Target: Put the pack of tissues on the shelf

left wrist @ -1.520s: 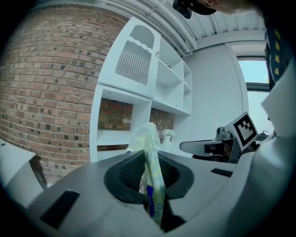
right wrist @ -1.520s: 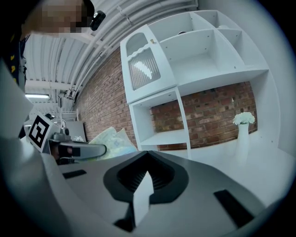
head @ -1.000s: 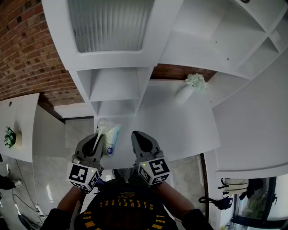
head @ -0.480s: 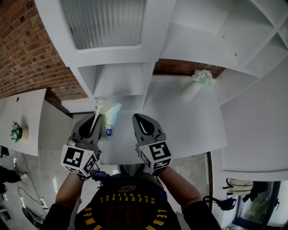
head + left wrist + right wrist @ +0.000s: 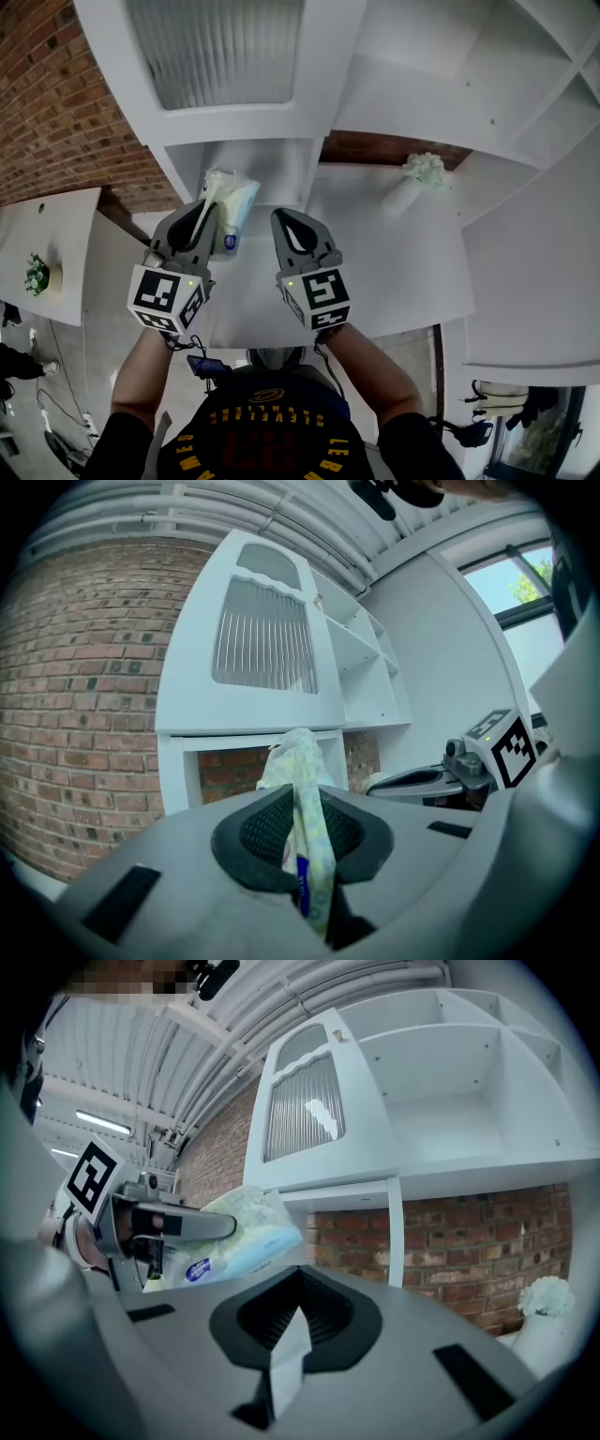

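Note:
The pack of tissues (image 5: 231,201) is a soft pale green-and-white packet with a blue label. My left gripper (image 5: 206,212) is shut on its lower part, and the pack sticks up past the fingertips, just in front of the open lower compartment of the white shelf unit (image 5: 251,167). In the left gripper view the pack (image 5: 300,766) is pinched between the dark ribbed pads (image 5: 267,832). My right gripper (image 5: 287,217) hangs close beside it on the right, fingertips together and empty. In the right gripper view the pack (image 5: 240,1232) shows at the left.
The white counter (image 5: 384,272) lies under the shelf unit. On it, at the right, stands a white vase of white flowers (image 5: 414,180). A ribbed-glass door (image 5: 216,47) closes the upper cabinet. A brick wall (image 5: 47,103) is at the left.
Both grippers have risen and moved forward toward the shelf unit. The tissue pack, still held by the left gripper, now sits in front of the lower compartment.

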`<state>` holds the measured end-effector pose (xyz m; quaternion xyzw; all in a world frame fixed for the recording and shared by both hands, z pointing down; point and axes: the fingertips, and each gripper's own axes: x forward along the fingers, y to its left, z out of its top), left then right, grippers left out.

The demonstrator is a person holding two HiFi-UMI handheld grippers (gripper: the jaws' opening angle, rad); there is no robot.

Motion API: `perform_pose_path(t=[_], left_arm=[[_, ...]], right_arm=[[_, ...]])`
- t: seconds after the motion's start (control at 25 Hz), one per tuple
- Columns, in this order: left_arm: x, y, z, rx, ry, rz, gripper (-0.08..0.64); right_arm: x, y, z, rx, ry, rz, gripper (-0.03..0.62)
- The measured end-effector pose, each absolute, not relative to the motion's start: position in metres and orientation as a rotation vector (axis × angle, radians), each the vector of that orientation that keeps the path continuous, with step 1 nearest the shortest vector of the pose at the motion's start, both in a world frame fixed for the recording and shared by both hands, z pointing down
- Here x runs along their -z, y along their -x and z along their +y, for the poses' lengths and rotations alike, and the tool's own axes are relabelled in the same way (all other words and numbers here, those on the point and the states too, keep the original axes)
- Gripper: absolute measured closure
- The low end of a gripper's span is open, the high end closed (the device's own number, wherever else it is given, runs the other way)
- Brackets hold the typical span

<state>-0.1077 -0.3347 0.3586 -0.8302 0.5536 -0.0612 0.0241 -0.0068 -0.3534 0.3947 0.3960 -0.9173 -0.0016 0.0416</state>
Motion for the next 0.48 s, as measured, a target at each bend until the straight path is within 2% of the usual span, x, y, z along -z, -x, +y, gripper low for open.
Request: perform_pose_path(t=[0.48], left_arm=[[-0.374, 0.107, -0.400, 0.282, 2.549, 1.778, 0.522]], right_arm=[[-0.406, 0.028, -0.398, 0.043, -1.191, -2.764, 0.594]])
